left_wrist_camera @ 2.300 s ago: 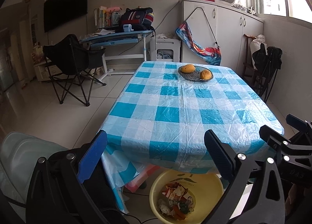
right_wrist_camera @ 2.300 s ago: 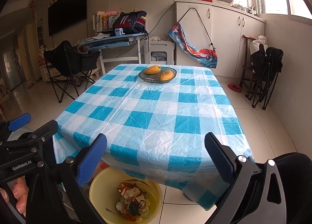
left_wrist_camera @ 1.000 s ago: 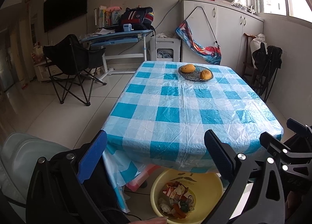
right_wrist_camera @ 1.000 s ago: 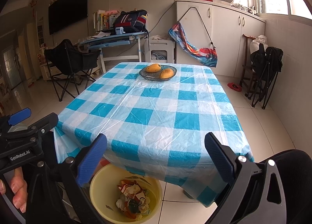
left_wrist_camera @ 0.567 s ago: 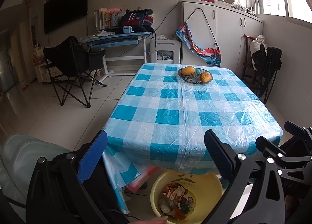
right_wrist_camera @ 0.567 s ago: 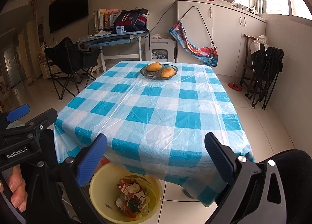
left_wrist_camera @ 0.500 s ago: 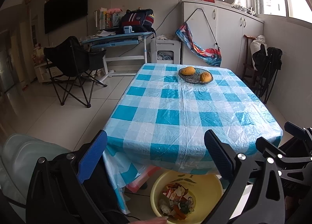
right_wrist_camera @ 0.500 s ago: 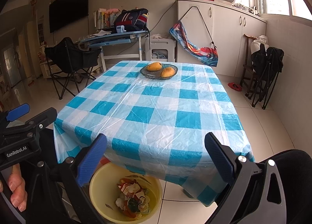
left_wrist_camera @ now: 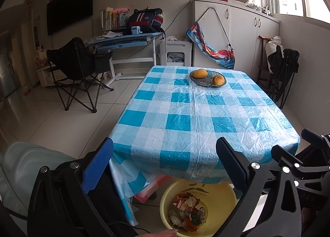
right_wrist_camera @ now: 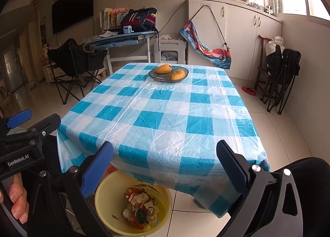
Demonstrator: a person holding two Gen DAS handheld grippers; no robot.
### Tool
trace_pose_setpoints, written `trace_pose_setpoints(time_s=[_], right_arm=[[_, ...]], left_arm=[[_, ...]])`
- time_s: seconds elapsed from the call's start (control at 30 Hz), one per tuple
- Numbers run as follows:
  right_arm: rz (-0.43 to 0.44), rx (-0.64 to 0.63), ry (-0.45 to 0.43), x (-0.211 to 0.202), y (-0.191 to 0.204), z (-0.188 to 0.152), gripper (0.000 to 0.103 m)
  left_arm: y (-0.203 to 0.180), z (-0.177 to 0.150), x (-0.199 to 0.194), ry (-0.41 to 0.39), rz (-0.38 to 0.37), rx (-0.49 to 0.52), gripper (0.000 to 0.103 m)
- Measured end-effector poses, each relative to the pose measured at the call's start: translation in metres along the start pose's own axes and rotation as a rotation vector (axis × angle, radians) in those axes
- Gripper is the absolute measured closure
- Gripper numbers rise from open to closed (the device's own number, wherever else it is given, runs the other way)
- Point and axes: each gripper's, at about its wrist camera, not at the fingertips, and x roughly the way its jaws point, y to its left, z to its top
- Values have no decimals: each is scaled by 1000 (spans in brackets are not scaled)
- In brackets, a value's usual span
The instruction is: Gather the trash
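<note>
We see a tabletop (left_wrist_camera: 198,113) under a blue-and-white checked cloth, bare but for a dish of two mangoes (left_wrist_camera: 208,77) at its far end, in a tiled room. The trash (right_wrist_camera: 140,210) lies in a yellow basin (right_wrist_camera: 103,191) on the floor, tucked partly under the near edge. Our left claw (left_wrist_camera: 165,164) and right claw (right_wrist_camera: 163,164) both gape wide, holding nothing. Only the right view shows a hand (right_wrist_camera: 18,202) on the left handle, and open floor to the tabletop's right.

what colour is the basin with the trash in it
Yellow. The basin, on the floor by the table's near edge, shows best in the right wrist view.
</note>
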Motion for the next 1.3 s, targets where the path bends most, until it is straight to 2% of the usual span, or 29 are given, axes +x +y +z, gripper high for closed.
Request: trace_pose_setpoints(time_s=[0.3,0.57,0.83,0.97,1.03,1.17,1.3], right_arm=[[2,0,4,1,1,-1,7],[1,-1,4,1,1,0,7],[4,-2,7,2,1,-2,7],[4,-2,7,2,1,-2,7],[4,-2,7,2,2,-2,7],[4,-3,8,2,2,-2,7],[3,-4,7,2,1,-2,7]], left_arm=[[-2,0,1,6,-10,-5,7],[3,-1,8,34,-44,-55,7],[12,-6,21,96,-128,-133,7],[21,-9,20,67,-154,-179,7],[20,-9,18,53,-153,-159,7],[10,-9,15,30,-100,-94,7],[8,-8,19,61,-103,-88,7]])
